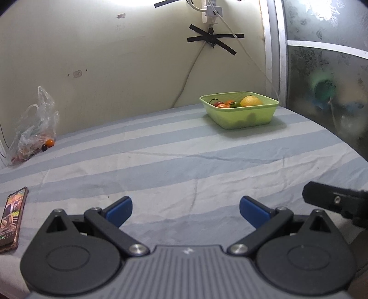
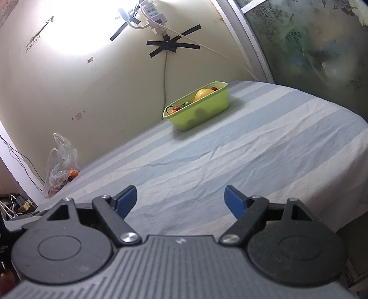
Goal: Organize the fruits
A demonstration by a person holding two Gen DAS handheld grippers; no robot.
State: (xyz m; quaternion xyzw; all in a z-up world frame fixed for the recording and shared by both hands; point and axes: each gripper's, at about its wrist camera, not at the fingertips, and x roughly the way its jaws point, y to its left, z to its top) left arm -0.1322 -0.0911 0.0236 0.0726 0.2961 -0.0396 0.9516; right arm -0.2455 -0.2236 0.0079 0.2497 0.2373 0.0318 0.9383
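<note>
A light green bowl (image 1: pixel 239 112) (image 2: pixel 200 110) stands at the far side of the striped cloth, holding a yellow lemon (image 1: pixel 251 101) (image 2: pixel 203 93) and several small red, orange and green tomatoes (image 1: pixel 224 104) (image 2: pixel 176 108). By the wall at the left lies a clear plastic bag (image 1: pixel 34 128) (image 2: pixel 58 165) with fruit inside; a small orange tomato (image 1: pixel 49 143) (image 2: pixel 74 173) and a dark one rest at its mouth. My left gripper (image 1: pixel 185 208) is open and empty over the near cloth. My right gripper (image 2: pixel 181 197) is also open and empty, far from the bowl.
A phone (image 1: pixel 11 217) in a pink case lies at the near left edge. The other gripper's black body (image 1: pixel 338 200) shows at the right of the left wrist view. Cables and a power strip (image 2: pixel 154 16) hang on the wall. A patterned glass panel (image 1: pixel 326 80) borders the right.
</note>
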